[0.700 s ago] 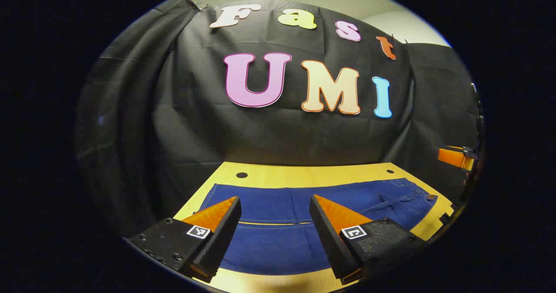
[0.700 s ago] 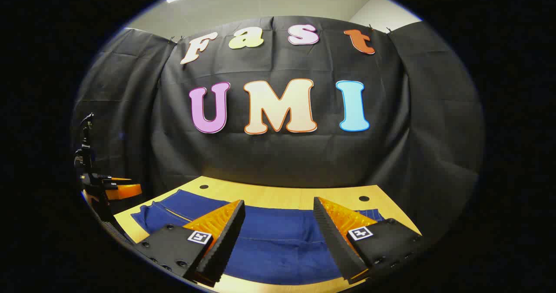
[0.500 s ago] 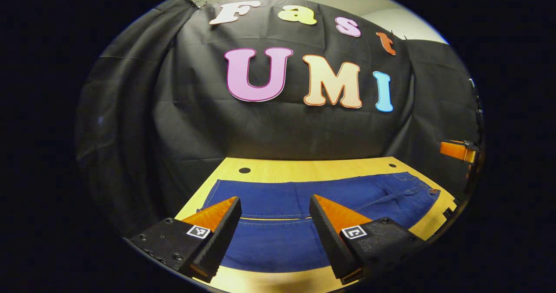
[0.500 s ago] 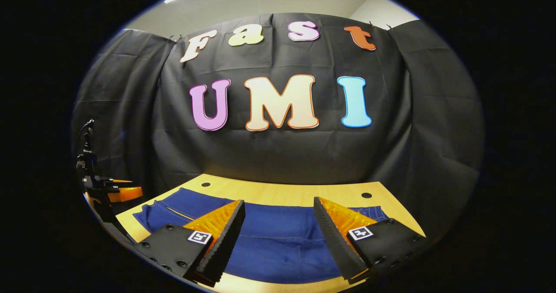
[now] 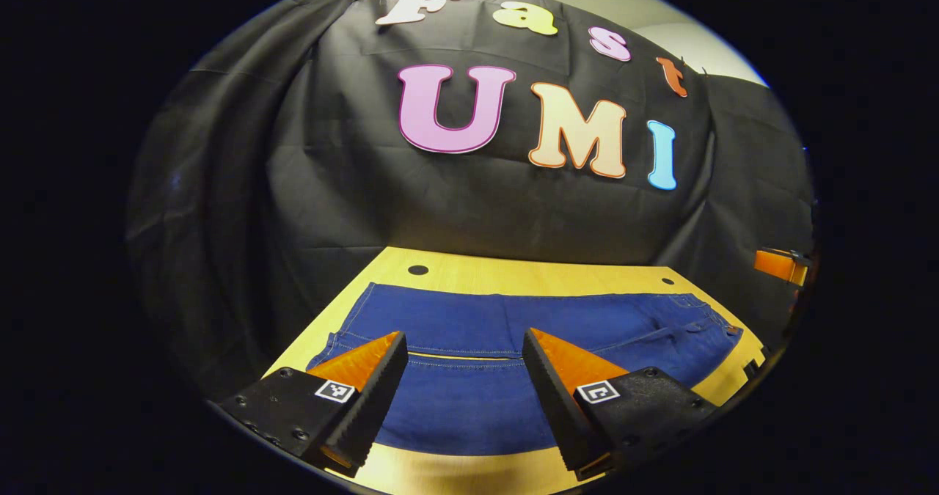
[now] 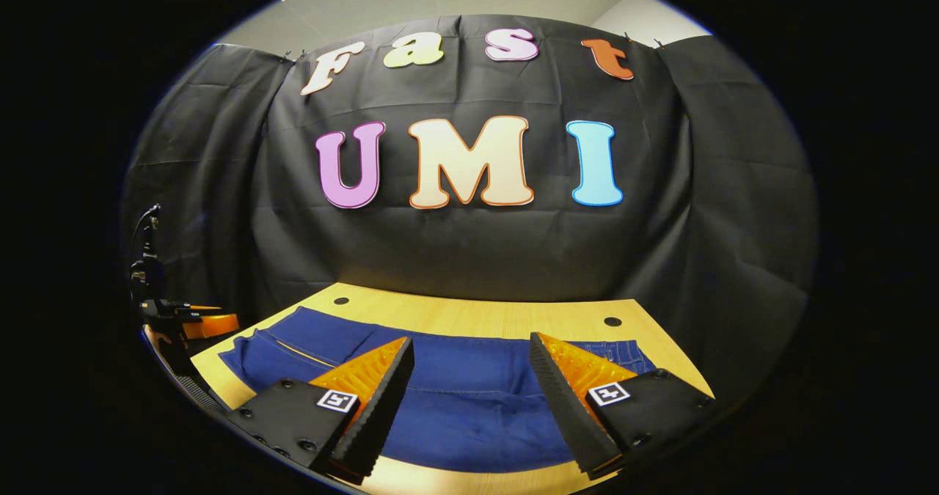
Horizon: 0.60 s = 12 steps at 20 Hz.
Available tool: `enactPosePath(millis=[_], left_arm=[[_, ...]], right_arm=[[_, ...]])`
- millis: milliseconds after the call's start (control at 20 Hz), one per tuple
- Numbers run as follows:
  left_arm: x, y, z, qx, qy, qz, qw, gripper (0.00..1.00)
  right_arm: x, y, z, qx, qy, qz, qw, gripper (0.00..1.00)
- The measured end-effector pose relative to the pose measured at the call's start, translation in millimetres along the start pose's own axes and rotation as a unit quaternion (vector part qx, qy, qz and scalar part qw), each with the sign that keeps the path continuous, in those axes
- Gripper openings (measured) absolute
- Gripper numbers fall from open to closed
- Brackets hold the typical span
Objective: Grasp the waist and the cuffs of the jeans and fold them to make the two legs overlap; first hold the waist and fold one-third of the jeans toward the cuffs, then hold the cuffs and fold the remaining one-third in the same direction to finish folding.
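the jeans (image 5: 513, 319) lie spread flat across the wooden table (image 5: 513, 275), their length running side to side along the tabletop, the two legs side by side with a thin strip of bare wood showing in the slit between them. in the left gripper view the waist end sits off to the right, and the leg ends lie to the left near the table's corner. in the right gripper view the same jeans (image 6: 469, 400) cover most of the table (image 6: 477, 315), the waist end on the right and the legs stretching away left. two small dark holes mark the table's far edge. my left gripper (image 5: 465, 345) hangs above the near leg, its fingers spread wide with nothing between them, apart from the denim. my right gripper (image 6: 472, 348) hovers over the jeans too, fingers parted and empty. at the left rim of the right gripper view my left gripper (image 6: 209, 325) shows beside the table's end.
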<state>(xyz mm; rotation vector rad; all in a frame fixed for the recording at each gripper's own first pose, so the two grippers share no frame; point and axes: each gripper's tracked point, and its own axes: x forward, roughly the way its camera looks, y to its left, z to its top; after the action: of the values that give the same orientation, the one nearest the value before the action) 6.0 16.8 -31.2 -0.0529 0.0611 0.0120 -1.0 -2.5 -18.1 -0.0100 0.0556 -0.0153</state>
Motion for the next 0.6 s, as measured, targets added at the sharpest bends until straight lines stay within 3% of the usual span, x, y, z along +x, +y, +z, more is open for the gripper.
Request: enactPosePath(millis=[200, 350, 550, 600], left_arm=[[2, 2, -9, 0.051, 0.024, -0.029, 0.998, 0.94], [0, -1, -28, 0.091, 0.058, -0.083, 0.991, 0.91], [-11, 7, -79, 0.156, 0.152, -0.169, 0.961, 0.94], [-14, 13, -90, 0.175, 0.179, -0.175, 0.952, 0.94]], right_arm=[[3, 3, -6, -0.007, 0.008, 0.005, 1.0, 0.98], [4, 4, -11, -0.017, 0.015, 0.008, 1.0, 0.98], [2, 8, -24, -0.017, 0.034, 0.019, 0.999, 0.98], [1, 9, -29, -0.016, 0.042, 0.02, 0.999, 0.98]])
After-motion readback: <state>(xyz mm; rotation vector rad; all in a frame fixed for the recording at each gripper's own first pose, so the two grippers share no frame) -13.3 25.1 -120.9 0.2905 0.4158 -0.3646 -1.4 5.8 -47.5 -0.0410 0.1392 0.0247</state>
